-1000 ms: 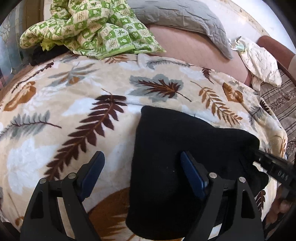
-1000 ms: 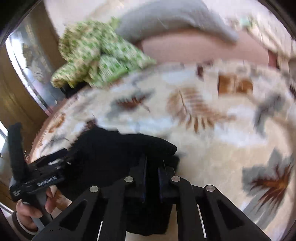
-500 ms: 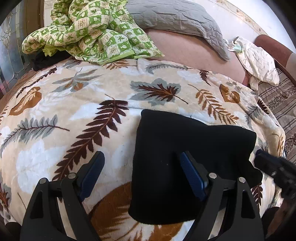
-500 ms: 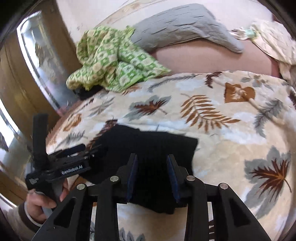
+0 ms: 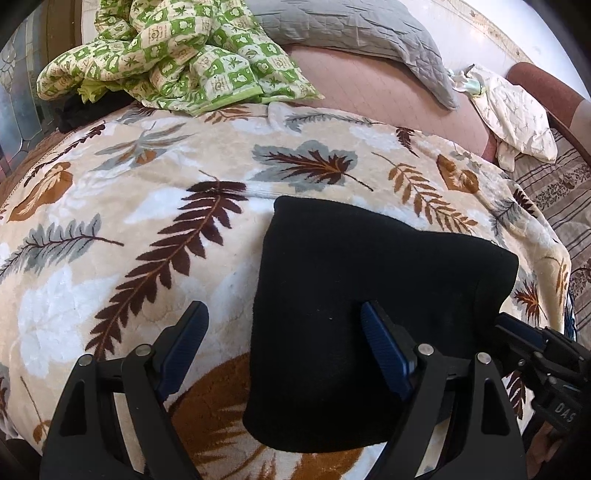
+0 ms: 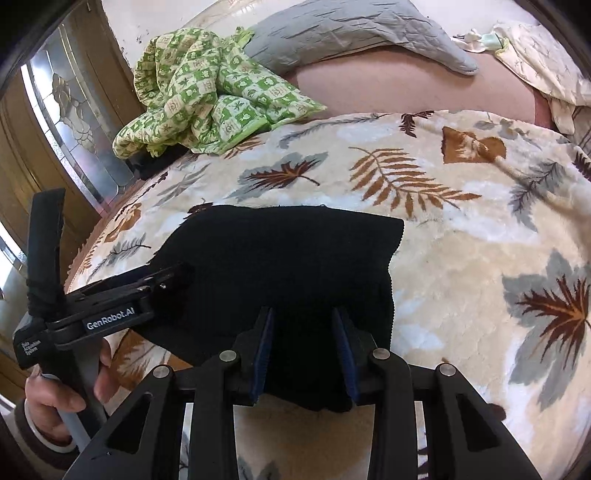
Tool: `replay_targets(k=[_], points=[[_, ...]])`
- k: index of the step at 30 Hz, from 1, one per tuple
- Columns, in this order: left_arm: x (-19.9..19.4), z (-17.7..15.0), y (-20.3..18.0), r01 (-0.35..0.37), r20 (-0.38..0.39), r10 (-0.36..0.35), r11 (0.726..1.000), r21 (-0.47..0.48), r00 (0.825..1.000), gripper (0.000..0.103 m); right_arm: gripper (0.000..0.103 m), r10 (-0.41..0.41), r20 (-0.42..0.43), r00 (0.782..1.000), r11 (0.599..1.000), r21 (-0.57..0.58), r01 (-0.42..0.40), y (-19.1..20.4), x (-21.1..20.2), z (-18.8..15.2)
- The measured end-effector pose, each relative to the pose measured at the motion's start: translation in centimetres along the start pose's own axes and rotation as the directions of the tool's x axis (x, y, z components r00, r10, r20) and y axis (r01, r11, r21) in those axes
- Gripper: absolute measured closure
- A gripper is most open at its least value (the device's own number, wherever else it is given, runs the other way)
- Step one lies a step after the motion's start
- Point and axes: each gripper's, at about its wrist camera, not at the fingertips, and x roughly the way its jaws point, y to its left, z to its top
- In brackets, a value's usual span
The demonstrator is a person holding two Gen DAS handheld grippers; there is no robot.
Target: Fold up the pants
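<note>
The black pants (image 5: 354, 295) lie folded into a compact rectangle on a leaf-patterned blanket (image 5: 129, 221). They also show in the right wrist view (image 6: 280, 266). My left gripper (image 5: 284, 325) is wide open above the pants' left edge, one finger over the blanket, the other over the cloth. My right gripper (image 6: 304, 328) is open, its fingers apart over the pants' near edge, holding nothing. The right gripper's tip shows in the left wrist view (image 5: 532, 347) at the pants' right corner. The left gripper shows in the right wrist view (image 6: 110, 302), held by a hand.
A green checked quilt (image 5: 177, 55) is heaped at the back left. A grey pillow (image 5: 354, 33) and a pink sheet (image 5: 388, 92) lie behind the blanket. A cream cloth (image 5: 517, 114) lies at the back right. A glass-panelled door (image 6: 70, 110) stands left of the bed.
My right gripper has opened, let go of the pants and drawn back a little. The pants have settled flat. My left gripper has stayed open and nearly still.
</note>
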Motion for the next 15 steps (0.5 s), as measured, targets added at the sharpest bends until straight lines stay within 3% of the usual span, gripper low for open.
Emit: replay_targets(k=[15], points=[[-1.5,-1.2,-0.9,-0.012,0.003,0.012,1.000,0.028,1.000,0.018,0.063,-0.010,0.011,1.000,1.000,0.016,0.010,0.1,-2.4,-0.4]])
